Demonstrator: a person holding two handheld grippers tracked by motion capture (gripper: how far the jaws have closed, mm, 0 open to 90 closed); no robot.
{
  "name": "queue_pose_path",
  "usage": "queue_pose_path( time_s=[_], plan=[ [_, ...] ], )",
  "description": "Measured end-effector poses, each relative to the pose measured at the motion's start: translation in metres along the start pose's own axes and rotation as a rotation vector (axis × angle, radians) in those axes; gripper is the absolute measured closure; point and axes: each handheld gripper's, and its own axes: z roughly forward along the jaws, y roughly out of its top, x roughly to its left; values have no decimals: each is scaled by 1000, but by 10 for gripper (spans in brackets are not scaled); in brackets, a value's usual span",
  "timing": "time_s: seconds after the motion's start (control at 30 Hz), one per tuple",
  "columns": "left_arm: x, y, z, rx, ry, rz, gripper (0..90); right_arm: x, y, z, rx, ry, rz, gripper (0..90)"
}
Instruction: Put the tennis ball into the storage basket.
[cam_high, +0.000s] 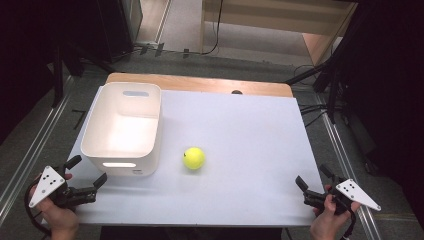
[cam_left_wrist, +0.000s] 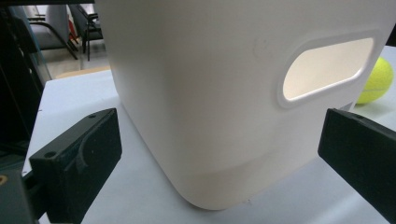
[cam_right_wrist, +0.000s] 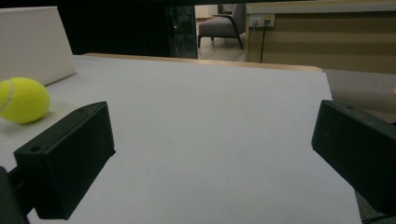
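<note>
- Tennis ball (cam_high: 194, 158) lies on the table (cam_high: 250, 150) just right of the white bin (cam_high: 122, 127), outside it: binning not begun
- Left gripper (cam_high: 86, 175) near the bin's front, right gripper (cam_high: 312, 182) well right of it; both jaws wide, empty

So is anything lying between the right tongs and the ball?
Nothing visible. Bare table lies between the open right tongs and the ball. The bin stands just left of the ball, off that path.
</note>
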Motion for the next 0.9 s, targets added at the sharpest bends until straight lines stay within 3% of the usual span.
queue_pose_path(
  time_s=[0.27,0.3,0.43,0.53,0.67,0.9],
  plan=[
    [0,0,0,-1,3,-6,0,4,3,0,30,-13,13,0],
    [0,0,0,-2,4,-6,0,6,5,0,31,-14,-11,0],
    [1,0,0,-4,4,-10,0,8,7,1,35,-15,-7,0],
    [0,0,-1,0,6,-5,0,12,10,4,43,-5,-29,0],
    [0,0,0,-2,7,-7,0,16,14,6,60,25,-10,0],
    [0,0,-1,-2,4,-8,0,21,22,15,106,55,-34,0]
  ],
)
